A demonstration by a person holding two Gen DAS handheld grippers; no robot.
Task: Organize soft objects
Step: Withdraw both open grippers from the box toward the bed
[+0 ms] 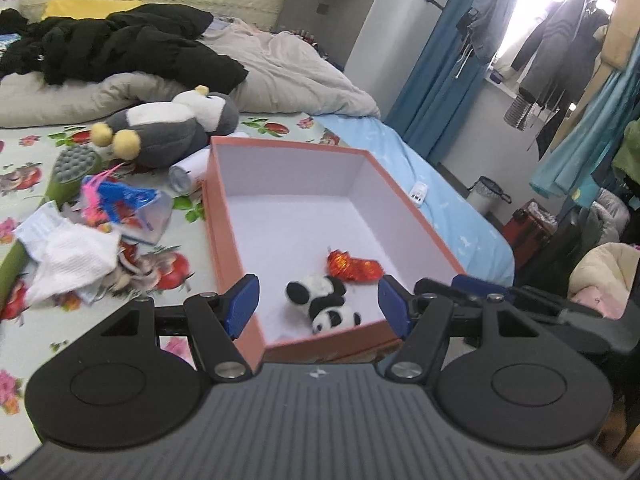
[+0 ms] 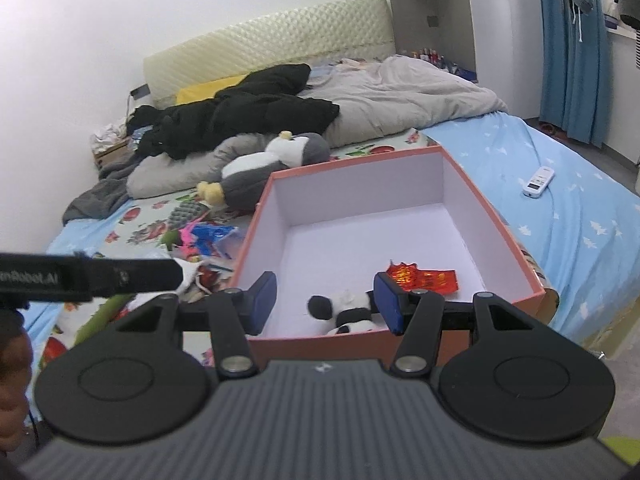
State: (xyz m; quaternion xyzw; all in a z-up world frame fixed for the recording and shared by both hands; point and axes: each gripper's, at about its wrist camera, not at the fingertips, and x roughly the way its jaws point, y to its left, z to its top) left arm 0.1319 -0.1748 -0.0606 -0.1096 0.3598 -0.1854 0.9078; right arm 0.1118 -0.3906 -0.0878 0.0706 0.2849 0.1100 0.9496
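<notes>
An open salmon-pink box (image 1: 216, 216) with a white inside stands on the bed; it also shows in the right wrist view (image 2: 256, 216). A small panda plush (image 1: 324, 304) lies in its near end, next to a shiny red packet (image 1: 354, 267). Both show in the right wrist view: the panda plush (image 2: 344, 310) and the red packet (image 2: 424, 278). A grey-and-white penguin plush (image 1: 168, 128) lies behind the box; the right wrist view shows it too (image 2: 268, 168). My left gripper (image 1: 318, 306) is open and empty above the box's near edge. My right gripper (image 2: 326, 304) is open and empty there too.
Left of the box lies a clutter pile: white cloth (image 1: 72, 260), blue and pink plastic toys (image 1: 120, 200), a green massage brush (image 1: 74, 168), a white tube (image 1: 188, 172). A black jacket (image 1: 120, 44) and grey quilt (image 1: 288, 68) lie further back. A white remote (image 2: 538, 181) lies on the blue sheet.
</notes>
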